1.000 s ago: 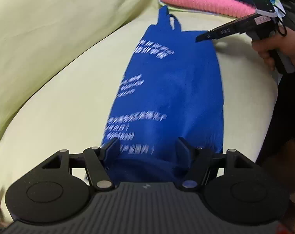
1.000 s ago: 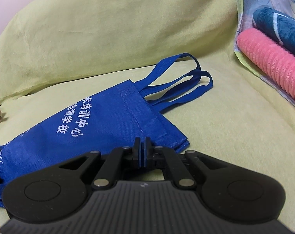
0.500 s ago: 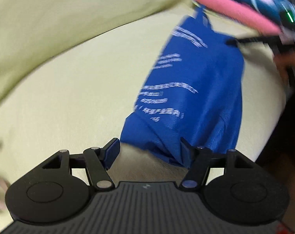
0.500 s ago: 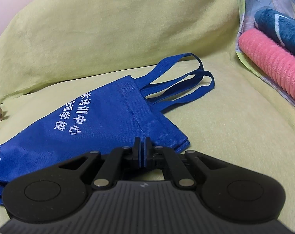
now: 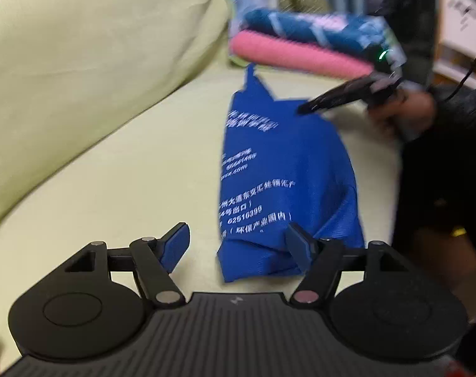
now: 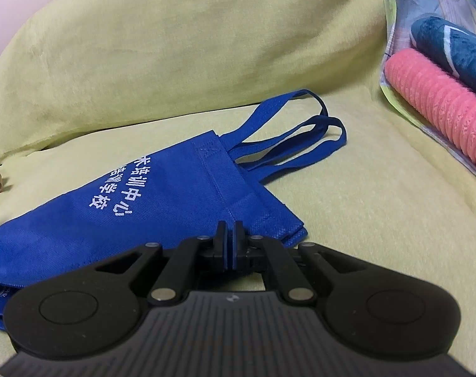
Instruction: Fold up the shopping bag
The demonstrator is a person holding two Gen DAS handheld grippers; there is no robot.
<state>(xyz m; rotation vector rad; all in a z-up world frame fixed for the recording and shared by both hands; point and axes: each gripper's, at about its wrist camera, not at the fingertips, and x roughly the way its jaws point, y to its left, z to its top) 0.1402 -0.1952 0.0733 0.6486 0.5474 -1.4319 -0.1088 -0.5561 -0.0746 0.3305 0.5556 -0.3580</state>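
Plainly, the left gripper [image 5: 238,245] has nothing between its pads: its jaws are spread and opening wider, and only the right finger overlaps the near end of the bag [image 5: 285,172] in the left wrist view; whether it touches the cloth cannot be told. The right gripper [image 6: 230,245] is pressed fully together, its tips over the bag's near top corner by the hem; in the left wrist view it points down at the far part of the bag, perhaps pinning it, though contact is hard to confirm through the blur.

The bag lies flat on the yellow-green sofa [image 6: 347,220], stretched lengthwise from left gripper to right, its handles [image 6: 294,138] looped loose on the seat at the far end. Its near bottom end is rumpled and partly tucked under.

As a judgement, the bag is thin non-woven cloth: light, limp, slightly grippy, not fragile. It will crease where bent but may spring open, and layers can slide apart on the soft cushion. The stitched hem and bottom corners look like the firmest places to pinch. A pink roll [image 6: 439,116] lies well apart to the right.
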